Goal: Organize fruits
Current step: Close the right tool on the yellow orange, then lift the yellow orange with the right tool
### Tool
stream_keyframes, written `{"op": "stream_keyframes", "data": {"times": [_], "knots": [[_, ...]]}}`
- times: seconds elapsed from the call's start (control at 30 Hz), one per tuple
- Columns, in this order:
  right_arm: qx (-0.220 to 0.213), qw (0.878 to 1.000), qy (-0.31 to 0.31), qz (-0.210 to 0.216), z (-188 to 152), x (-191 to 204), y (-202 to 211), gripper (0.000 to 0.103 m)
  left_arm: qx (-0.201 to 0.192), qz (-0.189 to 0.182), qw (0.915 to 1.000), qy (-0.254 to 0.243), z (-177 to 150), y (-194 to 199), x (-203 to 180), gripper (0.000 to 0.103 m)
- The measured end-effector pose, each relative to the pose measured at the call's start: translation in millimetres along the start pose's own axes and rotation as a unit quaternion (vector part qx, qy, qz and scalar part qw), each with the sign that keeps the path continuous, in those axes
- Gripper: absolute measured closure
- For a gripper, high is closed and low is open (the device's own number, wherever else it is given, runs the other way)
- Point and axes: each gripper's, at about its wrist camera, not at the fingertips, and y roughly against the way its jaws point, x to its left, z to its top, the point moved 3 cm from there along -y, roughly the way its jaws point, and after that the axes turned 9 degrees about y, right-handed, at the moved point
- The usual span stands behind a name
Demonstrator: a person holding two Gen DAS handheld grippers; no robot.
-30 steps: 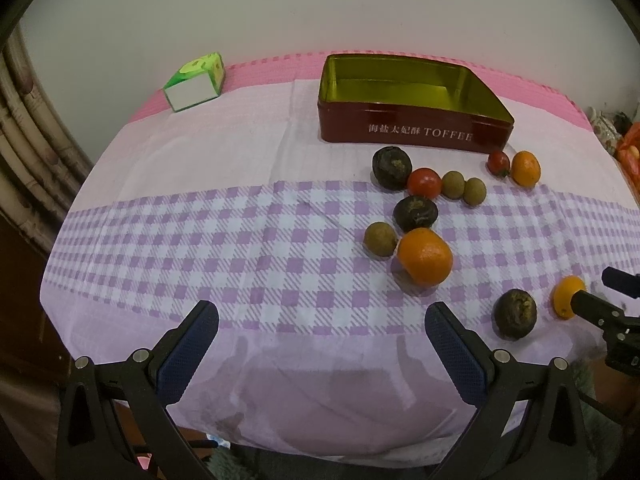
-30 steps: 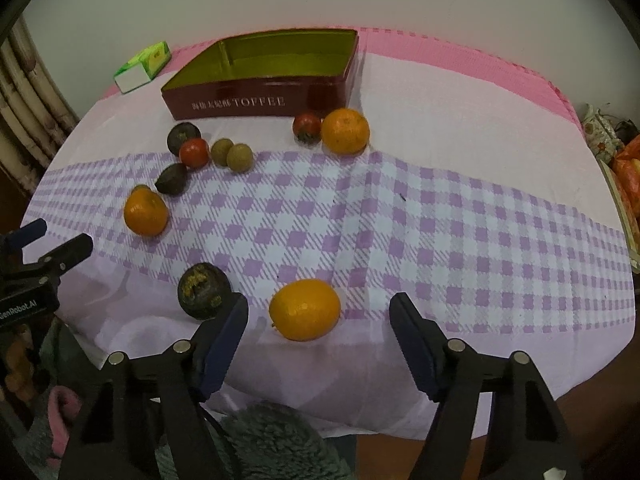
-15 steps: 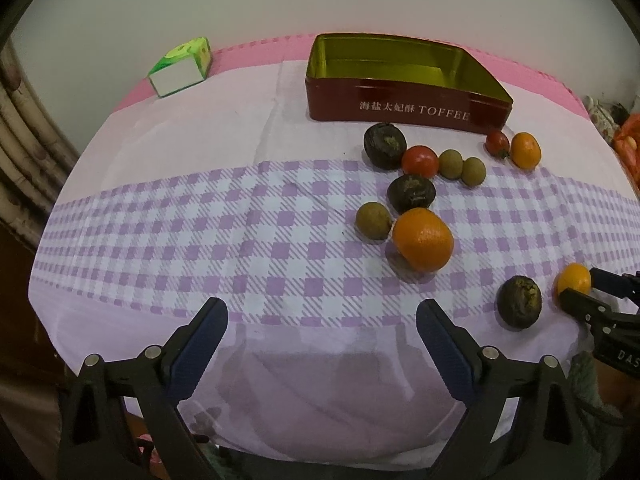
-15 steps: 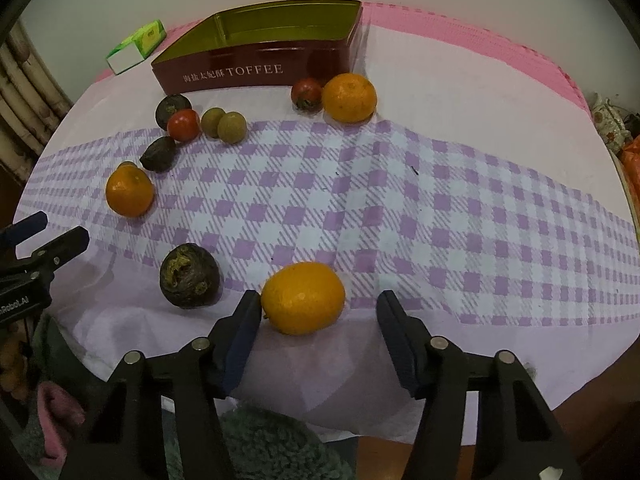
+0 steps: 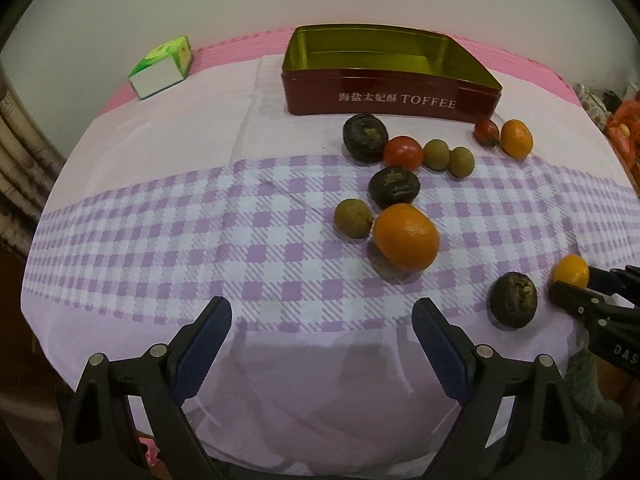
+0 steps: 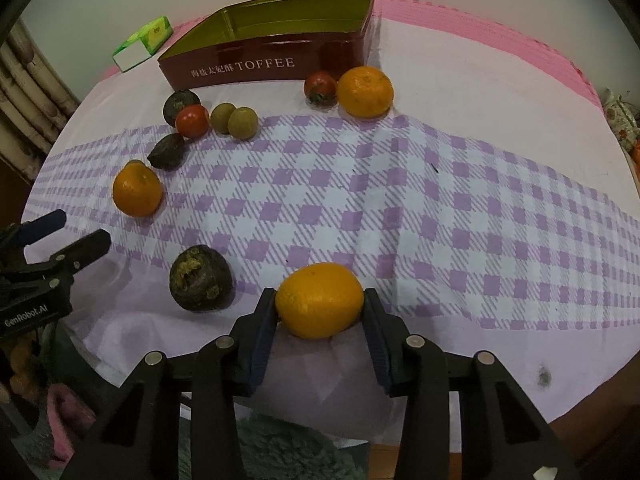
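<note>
My right gripper (image 6: 320, 304) is shut on a yellow-orange citrus fruit (image 6: 319, 300) that rests on the cloth near the table's front edge; it also shows in the left wrist view (image 5: 571, 271). A dark wrinkled fruit (image 6: 201, 278) lies just left of it. My left gripper (image 5: 322, 320) is open and empty over the front of the cloth. An open red TOFFEE tin (image 5: 390, 76) stands at the back, with nothing in it. Oranges (image 5: 406, 238) (image 6: 365, 91), tomatoes (image 5: 403, 153), small brown-green fruits (image 5: 353, 219) and dark fruits (image 5: 394, 187) lie in front of it.
A green and white carton (image 5: 162, 68) lies at the back left. The purple checked tablecloth (image 6: 440, 208) hangs over the front edge. A wall stands behind the table. Bamboo-like poles (image 5: 16, 152) are at the far left.
My right gripper moved forward and down and shut its fingers on the yellow-orange citrus fruit. My left gripper moved a little closer to the table, still open.
</note>
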Motion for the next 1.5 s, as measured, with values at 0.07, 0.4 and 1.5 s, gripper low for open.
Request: {"op": "stream_keyframes", "data": {"times": [0.07,0.4,1.5], "knots": [[-0.002,1.0,0.004,-0.003,4,0,-1,0.063,0.002,-0.003,1.0,-0.002,1,-1,-2,0.013],[-0.011,1.0,0.003,-0.005,24,-7,-12,0.063,0.011,-0.021,0.9997,-0.002,14,-9,-12,0.021],[-0.027,1.0,0.003,-0.005,43,-13,-27,0.063,0.04,-0.05,0.9978,-0.017,45,-41,-51,0.061]]}}
